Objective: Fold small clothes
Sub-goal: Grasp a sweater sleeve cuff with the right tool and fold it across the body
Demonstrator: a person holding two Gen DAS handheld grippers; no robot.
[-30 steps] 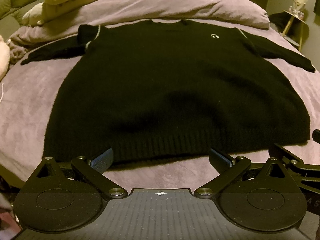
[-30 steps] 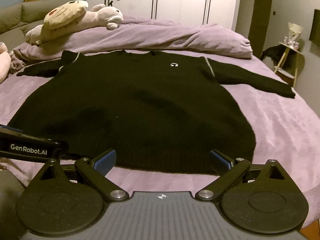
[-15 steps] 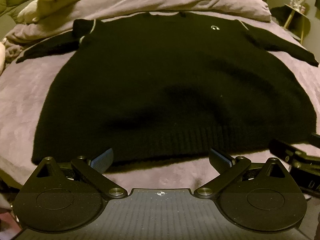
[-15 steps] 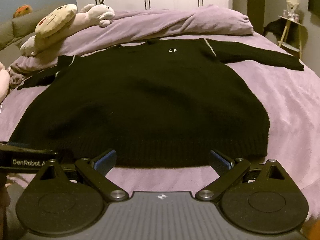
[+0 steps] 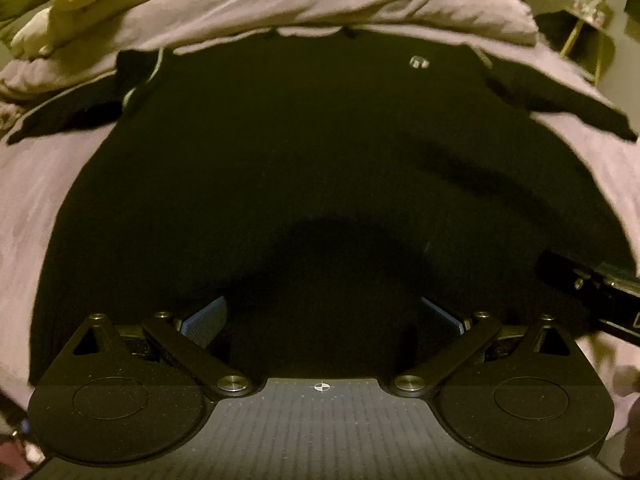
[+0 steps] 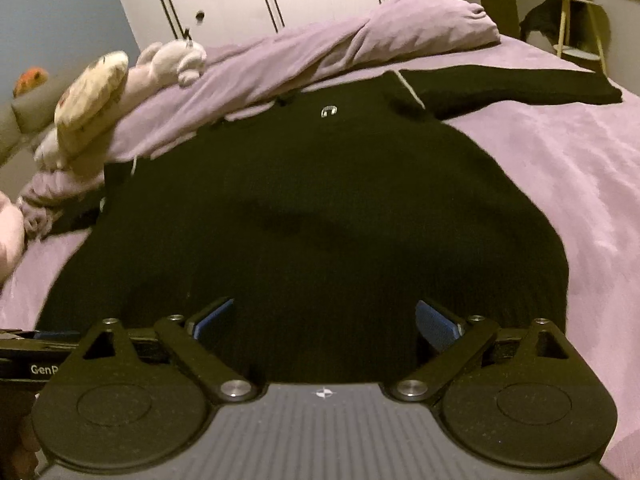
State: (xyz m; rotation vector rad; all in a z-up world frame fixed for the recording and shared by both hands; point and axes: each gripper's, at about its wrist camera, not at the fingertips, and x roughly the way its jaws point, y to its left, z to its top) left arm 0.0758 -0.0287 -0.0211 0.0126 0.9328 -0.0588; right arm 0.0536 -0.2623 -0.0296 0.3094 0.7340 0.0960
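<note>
Lying flat across the purple bed (image 6: 560,184), the black sweater (image 6: 312,208) is presenting its hem at the near edge. The left gripper (image 5: 322,316) is standing spread over that hem; the right gripper (image 6: 324,320), also spread, is closing over it, not yet pinching. Both should be biting the ribbing squarely. Open bed is waiting toward the right edge.

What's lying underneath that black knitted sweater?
The black knitted sweater lies flat on a purple bedspread, visible all around its edges. Whatever sits beneath its middle is covered and cannot be seen.
</note>
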